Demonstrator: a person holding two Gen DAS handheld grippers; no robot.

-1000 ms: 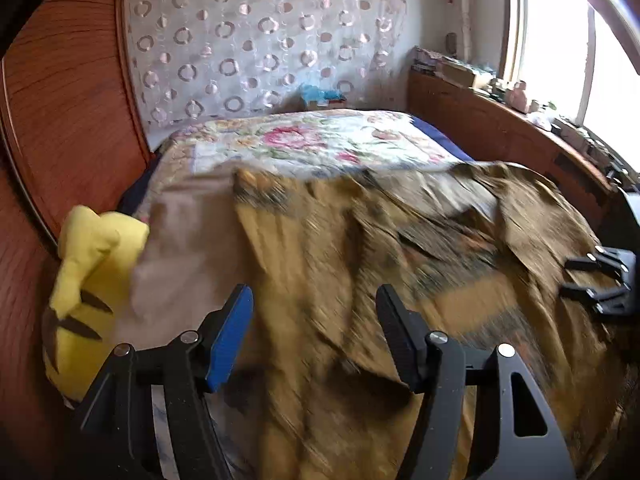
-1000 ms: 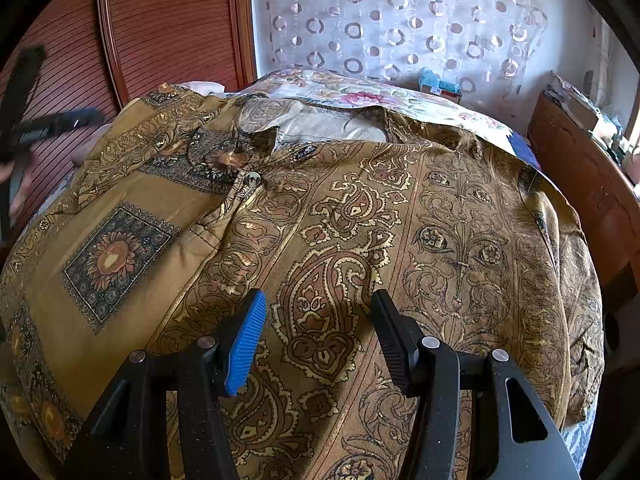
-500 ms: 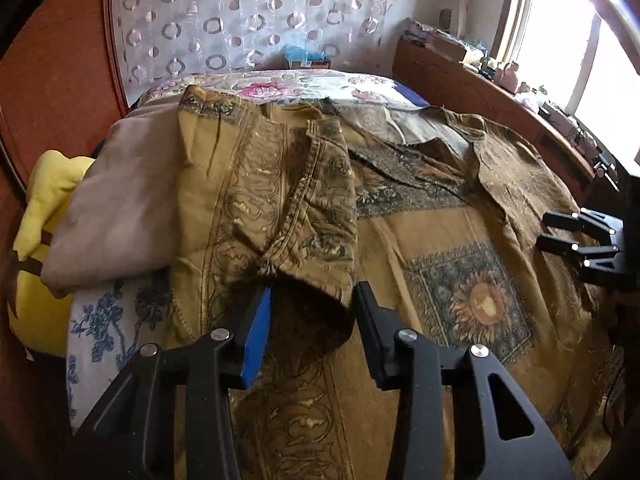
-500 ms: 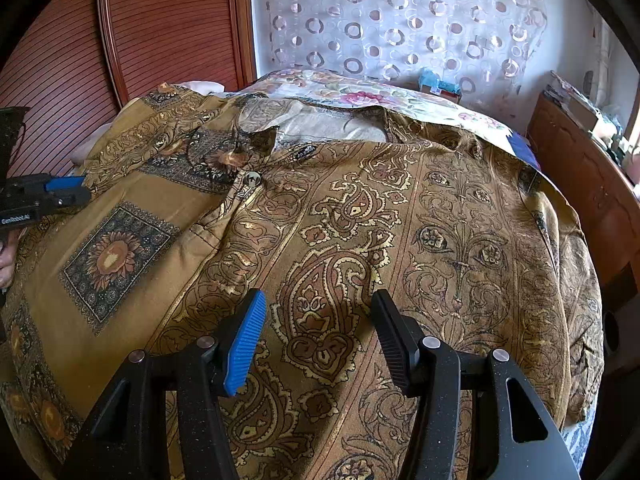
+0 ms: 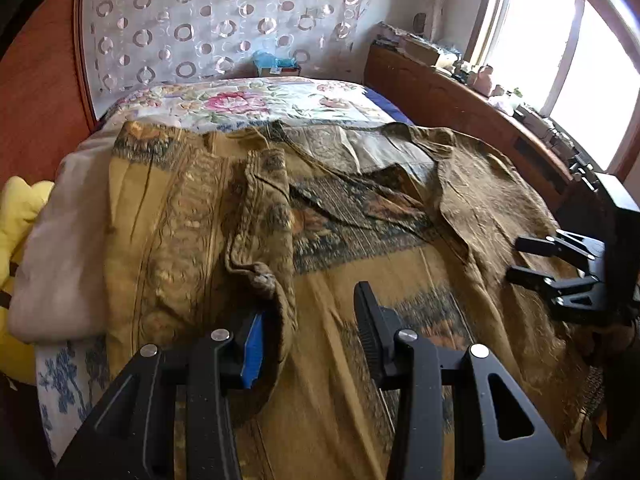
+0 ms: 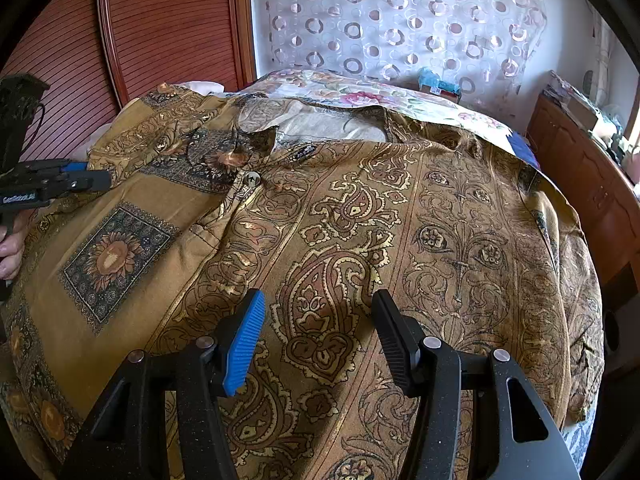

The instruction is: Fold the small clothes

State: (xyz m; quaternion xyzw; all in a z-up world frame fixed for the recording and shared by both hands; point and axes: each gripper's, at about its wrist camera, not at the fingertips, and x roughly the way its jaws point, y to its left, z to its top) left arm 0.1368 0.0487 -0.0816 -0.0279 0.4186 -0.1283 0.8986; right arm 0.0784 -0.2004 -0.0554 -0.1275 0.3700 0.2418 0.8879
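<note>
L wrist view: shirt [image 5: 400,264] spread front-up on bed [image 5: 256,100], collar [image 5: 404,132] at far end. Sleeve [image 5: 256,216] left of collar already brought in over the front, with cuff [image 5: 264,276] ending well below collar, bunched and not flat. Left gripper [image 5: 308,302] just below that cuff. Fingers half-spread after narrowing just now. Cuff edge brushes the blue one, far one clear of cloth, so no real pinch. Right gripper [image 5: 516,258] seen below and right of collar, over the shirt's other half.

R wrist view: right gripper [image 6: 320,300] over shirt [image 6: 440,220] front, well below collar [image 6: 264,134]. Fingers moderately spread, nothing betw. them, no cloth lifted. Button [image 6: 251,178] just below collar done up, placket fairly straight. Cloth right of collar runs flat to the bed edge and drapes over it, no fold visible there. Left gripper [image 6: 98,174] at frame's left, level w/ collar, hand [image 6: 10,248] on its grip.

Progress, as judged: early. One sleeve in, approx., needs smoothing. Other side not yet folded, likewise the hem-to-collar fold. Hem itself out of shot, so can't tell its state.
</note>
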